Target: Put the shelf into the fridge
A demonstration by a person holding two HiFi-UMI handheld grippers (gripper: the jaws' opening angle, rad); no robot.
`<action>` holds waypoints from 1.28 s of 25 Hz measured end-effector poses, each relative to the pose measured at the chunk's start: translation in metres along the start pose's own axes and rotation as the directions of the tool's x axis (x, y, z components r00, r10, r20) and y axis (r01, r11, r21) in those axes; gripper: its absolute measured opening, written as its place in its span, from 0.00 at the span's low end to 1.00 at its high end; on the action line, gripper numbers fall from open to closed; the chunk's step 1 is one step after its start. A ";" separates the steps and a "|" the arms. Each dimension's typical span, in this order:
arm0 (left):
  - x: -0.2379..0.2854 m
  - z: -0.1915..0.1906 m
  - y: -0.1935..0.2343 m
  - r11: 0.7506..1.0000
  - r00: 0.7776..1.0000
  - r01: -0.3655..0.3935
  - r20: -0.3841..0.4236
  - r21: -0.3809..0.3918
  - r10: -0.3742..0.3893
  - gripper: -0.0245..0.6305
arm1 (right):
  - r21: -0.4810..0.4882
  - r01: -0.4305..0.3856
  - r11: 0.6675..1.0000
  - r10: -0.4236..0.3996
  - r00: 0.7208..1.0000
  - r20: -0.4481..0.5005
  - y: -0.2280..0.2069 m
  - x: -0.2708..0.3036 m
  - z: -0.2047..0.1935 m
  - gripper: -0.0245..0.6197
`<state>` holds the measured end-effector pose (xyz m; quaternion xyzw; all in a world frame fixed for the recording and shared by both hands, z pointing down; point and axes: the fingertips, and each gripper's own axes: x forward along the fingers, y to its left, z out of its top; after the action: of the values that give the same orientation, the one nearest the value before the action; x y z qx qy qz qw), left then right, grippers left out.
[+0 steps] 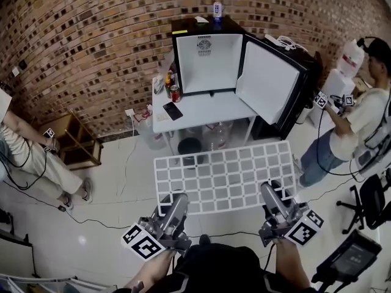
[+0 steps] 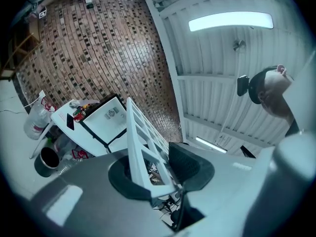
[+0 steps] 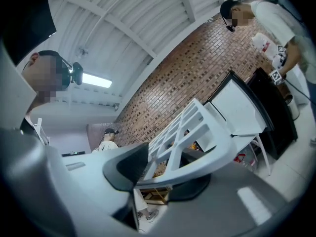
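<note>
A white grid shelf (image 1: pixel 226 176) is carried level in front of me, above the floor. My left gripper (image 1: pixel 177 201) is shut on its near left edge, and my right gripper (image 1: pixel 270 195) is shut on its near right edge. In the left gripper view the shelf (image 2: pixel 143 142) stands edge-on between the dark pads. In the right gripper view the shelf (image 3: pixel 197 132) lies clamped between the pads. Ahead, the small black fridge (image 1: pixel 211 57) stands on a white table (image 1: pixel 201 112), its door (image 1: pixel 269 81) swung open to the right and its white inside bare.
On the table left of the fridge are cans (image 1: pixel 174 93), bottles and a phone (image 1: pixel 173 110). A stool (image 1: pixel 190 146) and bottles sit under it. One person (image 1: pixel 351 118) stands at the right, another sits at the left (image 1: pixel 30 157) beside a wooden rack (image 1: pixel 76 140). An office chair (image 1: pixel 369 200) is at right.
</note>
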<state>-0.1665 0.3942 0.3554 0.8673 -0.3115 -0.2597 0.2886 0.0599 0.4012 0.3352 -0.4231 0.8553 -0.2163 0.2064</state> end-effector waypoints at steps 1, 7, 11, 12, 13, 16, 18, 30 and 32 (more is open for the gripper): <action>0.002 0.003 0.006 1.000 1.000 0.006 -0.003 -0.006 -0.006 0.19 | -0.003 0.008 1.000 -0.008 1.000 0.001 -0.001 0.005 -0.001 0.23; 0.011 0.014 0.030 1.000 1.000 0.009 -0.001 -0.029 -0.009 0.19 | -0.010 0.026 1.000 -0.026 0.999 -0.020 -0.009 0.032 -0.003 0.23; 0.022 0.019 0.046 0.999 1.000 -0.011 0.005 -0.030 0.011 0.19 | 0.000 0.016 1.000 -0.016 0.999 -0.032 -0.022 0.051 -0.004 0.23; 0.024 0.020 0.049 0.999 1.000 -0.017 0.006 -0.030 0.017 0.19 | 0.005 0.012 1.000 -0.012 0.999 -0.036 -0.025 0.056 -0.004 0.23; 0.026 0.022 0.051 0.999 1.000 -0.023 0.006 -0.028 0.023 0.19 | 0.009 0.007 1.000 -0.006 0.999 -0.038 -0.028 0.060 -0.003 0.23; 0.043 0.030 0.061 1.000 1.000 -0.028 0.012 -0.011 0.028 0.19 | 0.011 -0.011 1.000 0.011 0.999 -0.034 -0.041 0.077 0.004 0.23; 0.057 0.033 0.067 0.999 0.999 -0.031 0.014 -0.004 0.032 0.19 | 0.015 -0.021 1.000 0.021 0.999 -0.030 -0.052 0.088 0.010 0.23; 0.150 0.046 0.111 0.998 0.998 -0.066 0.013 0.003 0.066 0.19 | 0.036 -0.044 0.998 0.045 0.998 -0.038 -0.131 0.151 0.052 0.23; 0.163 0.049 0.116 0.997 0.997 -0.075 0.015 0.006 0.074 0.19 | 0.041 -0.047 0.998 0.049 0.998 -0.043 -0.142 0.161 0.059 0.23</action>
<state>-0.1335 0.1908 0.3543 0.8540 -0.3465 -0.2543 0.2931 0.0917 0.1811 0.3370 -0.3933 0.8652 -0.2375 0.2009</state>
